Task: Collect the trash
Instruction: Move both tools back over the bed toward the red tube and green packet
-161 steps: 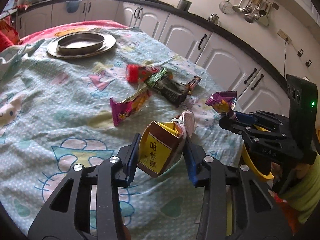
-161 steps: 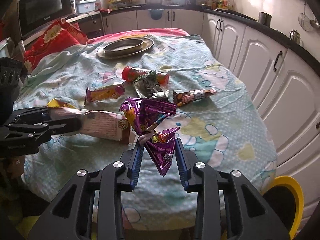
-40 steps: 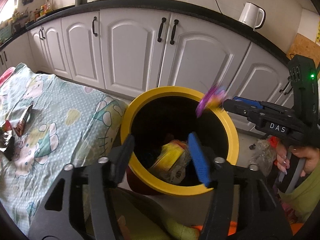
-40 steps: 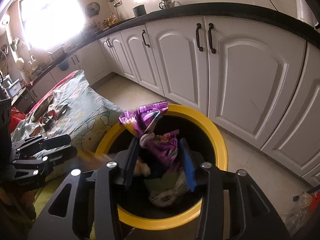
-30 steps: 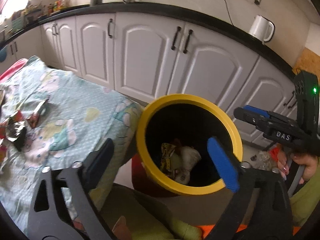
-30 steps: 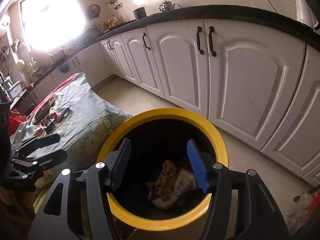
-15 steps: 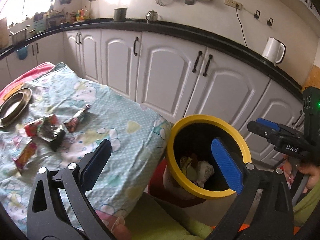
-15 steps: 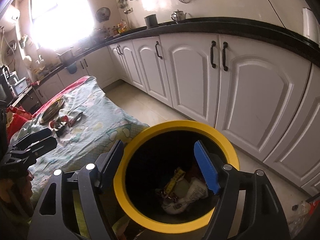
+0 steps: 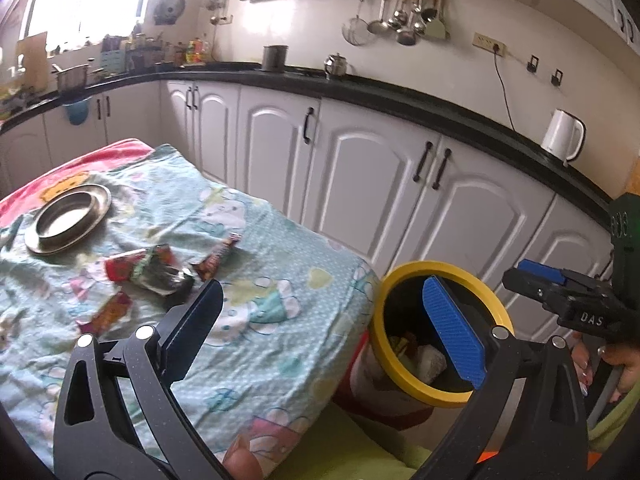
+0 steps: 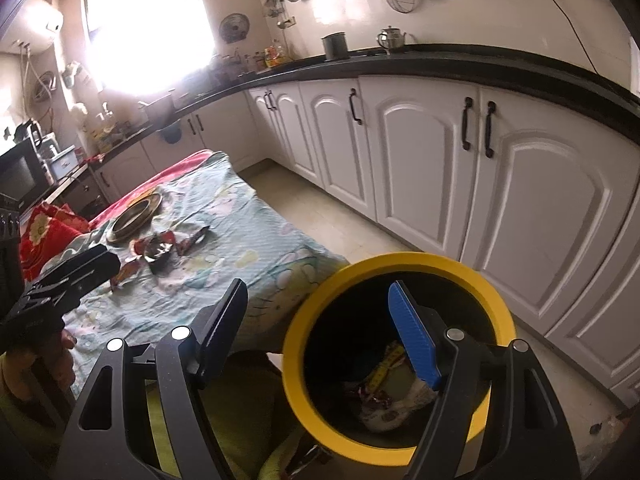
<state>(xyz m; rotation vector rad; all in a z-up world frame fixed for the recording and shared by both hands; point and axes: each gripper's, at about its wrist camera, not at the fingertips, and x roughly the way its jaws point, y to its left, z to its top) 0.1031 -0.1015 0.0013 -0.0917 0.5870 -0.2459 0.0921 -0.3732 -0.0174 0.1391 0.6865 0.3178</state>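
Note:
The yellow-rimmed black bin [image 9: 404, 276] stands on the floor at the table's right end, with wrappers inside [image 10: 384, 400]; it also shows in the right wrist view [image 10: 396, 264]. My left gripper [image 9: 320, 320] is open and empty, held above the table edge and the bin. My right gripper [image 10: 316, 320] is open and empty, over the bin's near rim. Several snack wrappers [image 9: 160, 272] lie on the light blue cartoon tablecloth [image 9: 260, 248], also seen in the right wrist view [image 10: 160, 248].
A metal plate [image 9: 68, 216] sits at the far left of the table. White cabinets [image 9: 360, 184] under a black counter run behind the bin. A white kettle [image 9: 562, 136] stands on the counter. A red bucket [image 9: 360, 384] sits beside the bin.
Both grippers let their wrappers fall into the bin and opened. Since then both have pulled up and back, and the left view has swung left toward the table.

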